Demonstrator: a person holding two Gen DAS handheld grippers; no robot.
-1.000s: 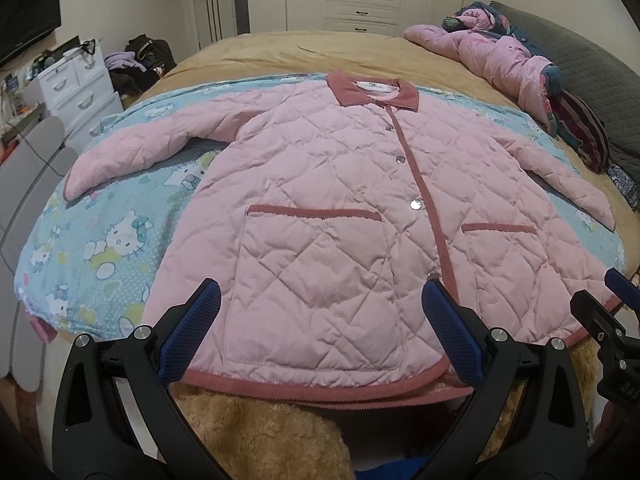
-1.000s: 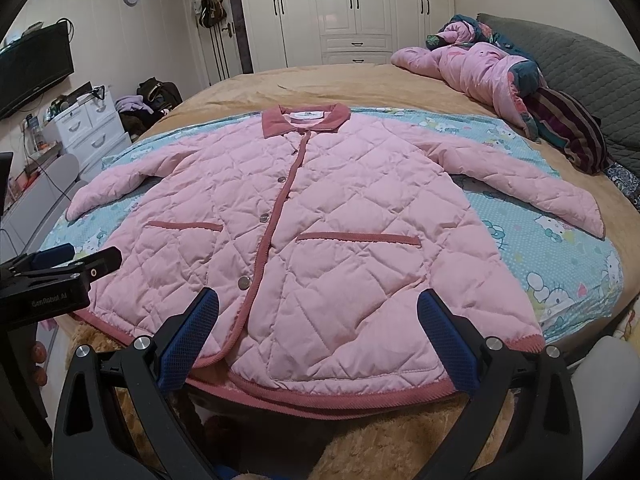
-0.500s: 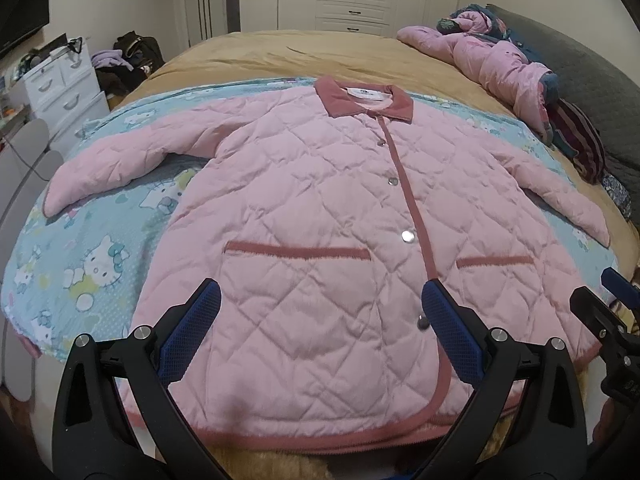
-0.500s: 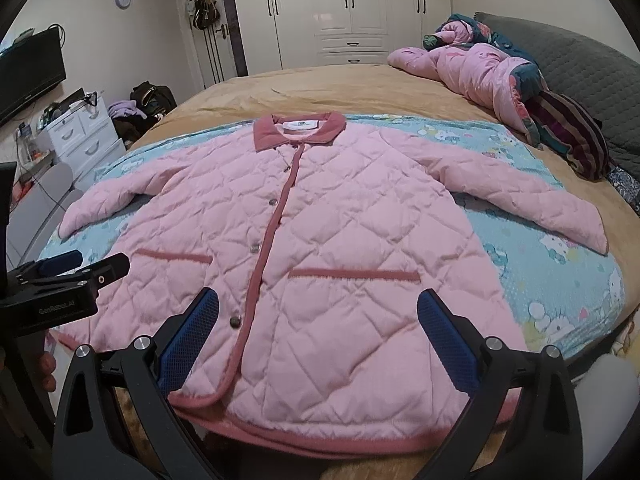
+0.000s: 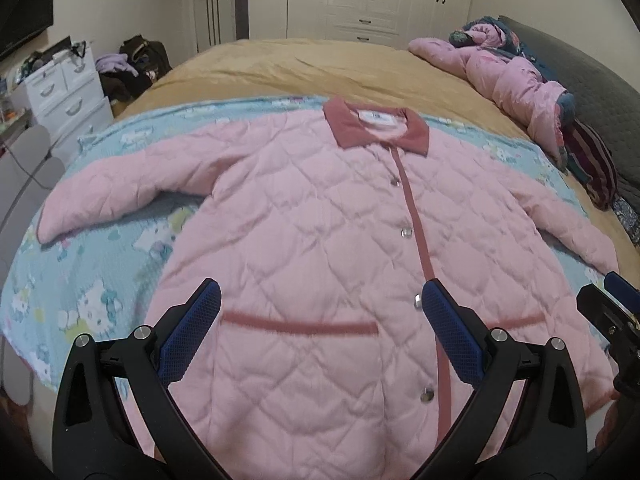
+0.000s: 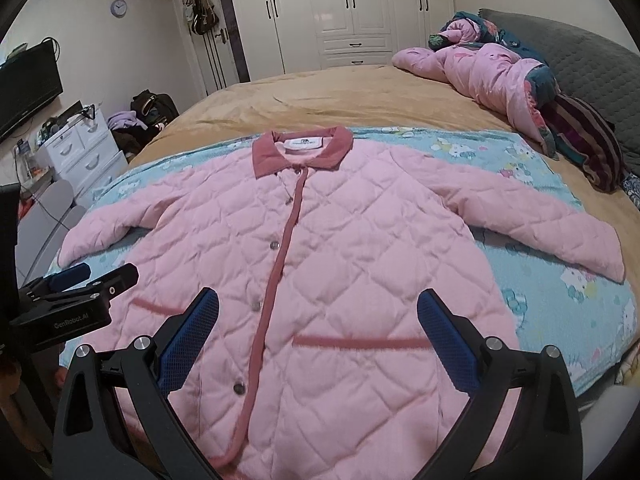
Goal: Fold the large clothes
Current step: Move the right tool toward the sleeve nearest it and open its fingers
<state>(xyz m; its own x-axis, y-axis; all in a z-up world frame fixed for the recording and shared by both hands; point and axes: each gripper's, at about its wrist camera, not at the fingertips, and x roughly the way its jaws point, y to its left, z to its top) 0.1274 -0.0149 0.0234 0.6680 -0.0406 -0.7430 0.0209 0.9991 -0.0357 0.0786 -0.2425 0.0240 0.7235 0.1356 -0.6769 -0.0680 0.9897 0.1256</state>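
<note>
A pink quilted jacket (image 5: 320, 240) with a dark pink collar lies flat and buttoned, front up, on a blue cartoon-print blanket (image 5: 92, 280), sleeves spread to both sides. It also shows in the right wrist view (image 6: 340, 248). My left gripper (image 5: 320, 312) is open and empty above the jacket's lower left half, over the left pocket. My right gripper (image 6: 318, 312) is open and empty above the lower right half, over the right pocket. Each gripper shows at the edge of the other's view: the right (image 5: 612, 300) and the left (image 6: 76, 284).
The blanket lies on a bed with a tan cover (image 5: 320, 68). A pile of pink and dark clothes (image 5: 520, 80) and a grey headboard (image 6: 580, 52) are at the right. A white drawer unit (image 5: 68, 92), bags and wardrobes stand beyond the bed's left side.
Both grippers have moved forward over the jacket, from its hem to about pocket level. Both stayed open. The jacket has not moved.
</note>
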